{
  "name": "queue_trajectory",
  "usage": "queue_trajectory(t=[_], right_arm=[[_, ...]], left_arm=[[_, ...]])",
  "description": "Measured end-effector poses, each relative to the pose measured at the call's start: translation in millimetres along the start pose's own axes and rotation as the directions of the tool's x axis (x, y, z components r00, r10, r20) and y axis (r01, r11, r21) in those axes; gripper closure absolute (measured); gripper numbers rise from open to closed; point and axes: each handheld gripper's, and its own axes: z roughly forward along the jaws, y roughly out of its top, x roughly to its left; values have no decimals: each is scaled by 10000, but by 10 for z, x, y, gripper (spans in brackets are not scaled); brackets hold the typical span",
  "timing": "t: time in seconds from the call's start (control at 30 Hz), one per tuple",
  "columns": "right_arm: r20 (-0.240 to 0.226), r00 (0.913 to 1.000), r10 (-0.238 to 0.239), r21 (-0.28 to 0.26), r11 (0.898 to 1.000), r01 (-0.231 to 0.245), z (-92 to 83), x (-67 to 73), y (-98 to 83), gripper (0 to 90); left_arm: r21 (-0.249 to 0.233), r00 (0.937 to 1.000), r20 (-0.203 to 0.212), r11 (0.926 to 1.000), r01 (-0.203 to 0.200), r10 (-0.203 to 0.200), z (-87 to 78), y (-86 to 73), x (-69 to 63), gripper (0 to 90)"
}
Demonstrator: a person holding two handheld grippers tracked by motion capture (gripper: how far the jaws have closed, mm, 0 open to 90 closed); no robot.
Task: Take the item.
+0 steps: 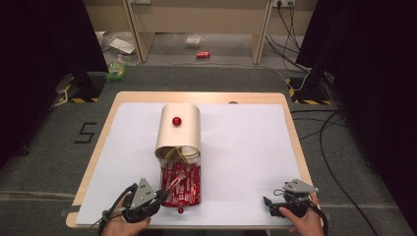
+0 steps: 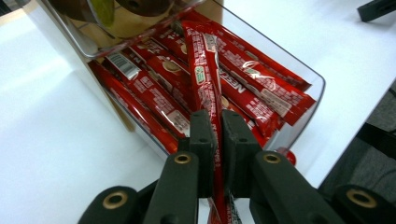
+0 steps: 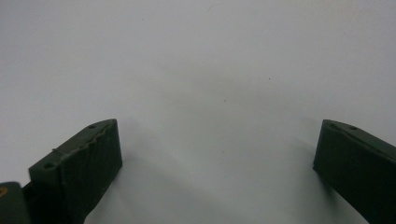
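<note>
Left gripper jaws clenched on one red stick packet, partly lifted from the clear drawer; remaining packets inside. Right gripper released, idle over white surface. Extraction looked barely begun.

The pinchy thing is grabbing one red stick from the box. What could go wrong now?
Three things might.
1. The left gripper pinches the red sachet only near its end, so it could slip out.
2. Other sachets lie packed against it in the clear drawer, so pulling may drag some out too.
3. The right gripper sits open, away from the drawer, so a hard tug could shift it.
</note>
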Motion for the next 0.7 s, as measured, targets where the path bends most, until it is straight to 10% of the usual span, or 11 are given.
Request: queue_trajectory(t=[0.7], right_arm=[[6, 10000, 10, 2, 10000, -10, 0, 1, 1, 13]], left_arm=[[-49, 10000, 11, 10000, 60, -60, -193, -106, 34, 830]])
